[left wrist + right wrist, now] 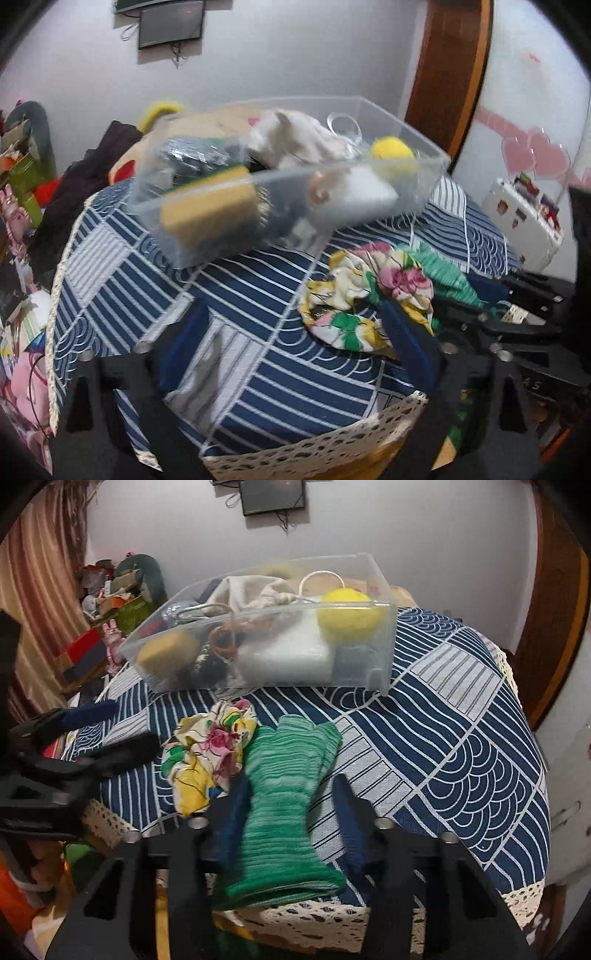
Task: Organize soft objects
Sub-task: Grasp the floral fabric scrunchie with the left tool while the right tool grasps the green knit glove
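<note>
A green striped cloth (284, 794) lies on the blue patterned tablecloth, between the open fingers of my right gripper (291, 797), which straddle it without closing. A floral fabric scrunchie (210, 753) lies just left of it; it also shows in the left wrist view (365, 295), with the green cloth (443, 273) behind it. My left gripper (299, 332) is open and empty over the tablecloth, its right finger next to the scrunchie. A clear plastic bin (417, 184) holds a yellow ball (391, 151), a sponge (210, 214), a white cloth (295, 140) and other items.
The round table (461, 716) has a lace trim edge (314, 919) at the front. Cluttered boxes and toys (110, 602) stand at the far left. A white case (524, 218) stands right of the table. My left gripper shows in the right wrist view (96, 734).
</note>
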Motion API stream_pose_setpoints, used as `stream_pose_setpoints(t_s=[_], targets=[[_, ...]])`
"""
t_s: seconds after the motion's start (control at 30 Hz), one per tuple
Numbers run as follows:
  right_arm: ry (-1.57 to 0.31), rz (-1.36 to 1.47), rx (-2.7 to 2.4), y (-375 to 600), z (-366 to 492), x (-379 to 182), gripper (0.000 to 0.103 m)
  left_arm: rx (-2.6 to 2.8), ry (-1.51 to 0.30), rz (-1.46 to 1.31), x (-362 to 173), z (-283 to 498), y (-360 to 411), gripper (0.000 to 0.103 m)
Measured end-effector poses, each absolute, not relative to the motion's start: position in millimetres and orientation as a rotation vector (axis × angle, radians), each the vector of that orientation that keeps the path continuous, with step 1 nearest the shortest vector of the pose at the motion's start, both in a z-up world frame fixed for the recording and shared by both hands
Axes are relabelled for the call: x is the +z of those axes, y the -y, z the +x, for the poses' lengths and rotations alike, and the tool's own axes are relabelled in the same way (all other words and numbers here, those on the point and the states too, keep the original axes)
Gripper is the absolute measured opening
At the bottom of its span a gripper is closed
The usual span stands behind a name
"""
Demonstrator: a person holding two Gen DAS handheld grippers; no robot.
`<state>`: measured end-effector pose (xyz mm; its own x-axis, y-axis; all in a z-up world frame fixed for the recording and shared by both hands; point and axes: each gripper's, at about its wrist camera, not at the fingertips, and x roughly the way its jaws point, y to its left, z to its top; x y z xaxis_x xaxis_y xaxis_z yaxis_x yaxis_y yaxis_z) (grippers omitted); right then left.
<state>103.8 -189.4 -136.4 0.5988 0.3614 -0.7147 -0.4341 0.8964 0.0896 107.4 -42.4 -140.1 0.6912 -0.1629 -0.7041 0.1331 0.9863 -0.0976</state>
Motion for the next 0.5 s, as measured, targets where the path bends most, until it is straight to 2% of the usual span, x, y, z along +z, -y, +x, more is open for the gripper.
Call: stream_pose_setpoints(t_s=[0.03, 0.07, 0.23, 0.27, 0.3, 0.33, 0.5], targets=[[-0.799, -0.102, 0.464, 189, 102, -135, 0.023, -0.166, -0.806, -0.031, -144, 111, 46, 0.082], [-0.793, -0.103, 0.460, 188, 100, -135, 0.020, -0.169, -0.825, -0.026, -149, 115, 49, 0.078], [-0.758, -0.096, 0.426, 193, 97, -129, 0.015, -0.172, -0.823, -0.016, -159, 120, 53, 0.054], [-0.755, -0.091, 0.422, 196, 97, -129, 0.014, -0.180, -0.818, -0.014, -159, 119, 54, 0.041], [-0.751, -0.086, 0.417, 198, 97, -128, 0.014, -0.188, -0.813, -0.016, -158, 117, 53, 0.025], [-0.747, -0.082, 0.412, 199, 97, -127, 0.014, -0.190, -0.810, -0.017, -157, 116, 53, 0.020], [-0.717, -0.075, 0.396, 202, 95, -119, 0.014, -0.193, -0.790, -0.042, -151, 107, 41, 0.013]])
